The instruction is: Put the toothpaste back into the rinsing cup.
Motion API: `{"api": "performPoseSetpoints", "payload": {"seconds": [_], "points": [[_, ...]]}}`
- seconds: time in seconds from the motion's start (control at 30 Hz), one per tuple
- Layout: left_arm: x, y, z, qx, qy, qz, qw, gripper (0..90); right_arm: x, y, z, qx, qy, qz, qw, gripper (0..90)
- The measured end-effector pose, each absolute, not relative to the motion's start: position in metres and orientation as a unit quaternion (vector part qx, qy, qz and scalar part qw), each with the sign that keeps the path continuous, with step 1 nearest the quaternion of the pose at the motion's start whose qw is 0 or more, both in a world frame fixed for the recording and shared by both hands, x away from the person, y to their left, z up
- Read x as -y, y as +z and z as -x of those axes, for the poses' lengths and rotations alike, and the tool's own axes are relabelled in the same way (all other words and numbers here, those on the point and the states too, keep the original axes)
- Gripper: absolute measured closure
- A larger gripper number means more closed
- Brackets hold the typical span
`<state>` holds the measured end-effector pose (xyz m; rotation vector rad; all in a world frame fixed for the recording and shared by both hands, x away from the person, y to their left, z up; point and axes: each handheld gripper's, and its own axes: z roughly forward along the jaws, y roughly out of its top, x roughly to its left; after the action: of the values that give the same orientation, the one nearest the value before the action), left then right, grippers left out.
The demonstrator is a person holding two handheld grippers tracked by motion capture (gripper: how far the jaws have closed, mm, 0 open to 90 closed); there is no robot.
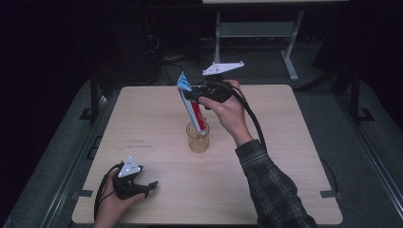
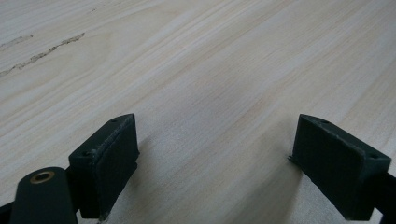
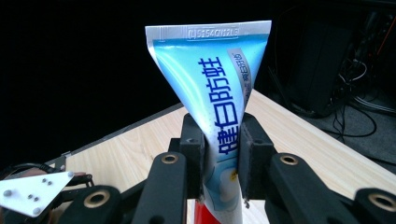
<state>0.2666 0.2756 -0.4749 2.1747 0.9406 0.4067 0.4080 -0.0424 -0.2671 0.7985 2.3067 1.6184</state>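
A blue, white and red toothpaste tube (image 1: 191,105) leans with its crimped end up and its red cap end down inside a clear glass cup (image 1: 197,137) at the table's middle. My right gripper (image 1: 191,95) is shut on the tube's upper part. In the right gripper view both pads press the tube (image 3: 219,121) from either side, right gripper (image 3: 220,161). My left gripper (image 1: 151,186) rests on the table near the front left, open with nothing between its jaws; the left gripper view has bare tabletop between them, left gripper (image 2: 215,158).
The light wood table (image 1: 285,142) has dark floor around it. A desk frame (image 1: 290,42) and cables stand behind the far edge. A plaid sleeve (image 1: 275,190) crosses the table's front right.
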Motion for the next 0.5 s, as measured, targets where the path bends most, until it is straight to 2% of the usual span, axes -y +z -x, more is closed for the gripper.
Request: {"api": "performPoseSetpoints", "payload": {"seconds": [0.5], "points": [[-0.276, -0.475, -0.267, -0.363, 0.159, -0.844, 0.361, 13.0, 0.035, -0.276, -0.424, -0.782, 0.552, -0.268, 0.115, 74.3]]}}
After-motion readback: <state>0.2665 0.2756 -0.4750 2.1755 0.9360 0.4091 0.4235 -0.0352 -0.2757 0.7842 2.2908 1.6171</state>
